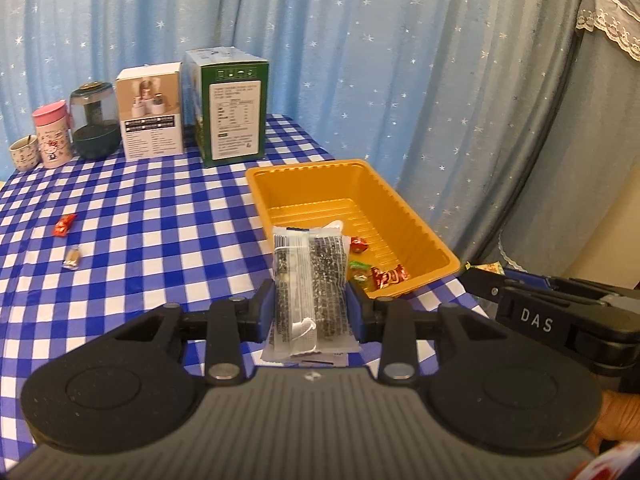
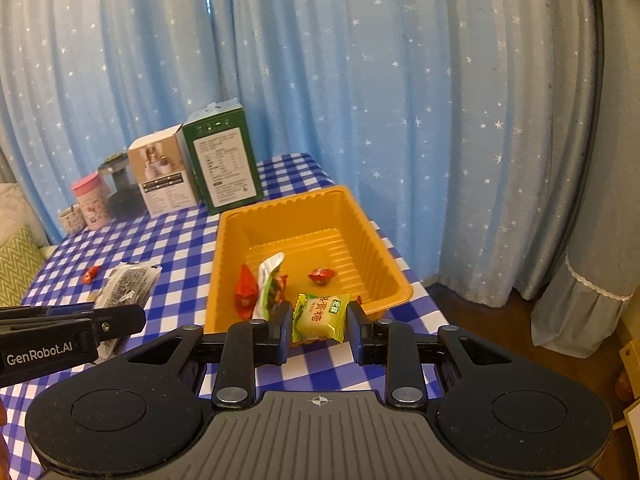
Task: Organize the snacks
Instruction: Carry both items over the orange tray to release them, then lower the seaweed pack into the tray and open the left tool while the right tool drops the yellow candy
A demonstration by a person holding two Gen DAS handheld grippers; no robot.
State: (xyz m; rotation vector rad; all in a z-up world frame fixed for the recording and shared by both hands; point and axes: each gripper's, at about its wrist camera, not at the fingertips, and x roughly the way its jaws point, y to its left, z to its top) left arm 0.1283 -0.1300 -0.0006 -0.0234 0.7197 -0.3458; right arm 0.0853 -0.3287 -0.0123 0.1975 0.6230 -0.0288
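Note:
My left gripper (image 1: 311, 300) is shut on a clear packet of dark snack (image 1: 308, 280), held upright just short of the orange tray's (image 1: 320, 192) near-left corner. My right gripper (image 2: 319, 320) is shut on a yellow-green candy (image 2: 320, 316) at the tray's (image 2: 304, 216) near rim. A red candy (image 2: 321, 276), a red wrapper (image 2: 246, 290) and a green-white wrapper (image 2: 270, 284) lie in the tray. On the checked cloth to the left lie a red candy (image 1: 65, 225) and a small brown candy (image 1: 73, 258). Each gripper shows at the edge of the other's view.
At the table's back stand a green box (image 1: 232, 112), a white box (image 1: 152, 112), a dark glass jar (image 1: 96, 124), a pink tin (image 1: 52, 136) and a small cup (image 1: 24, 154). Blue star curtains hang behind. The table edge drops off right of the tray.

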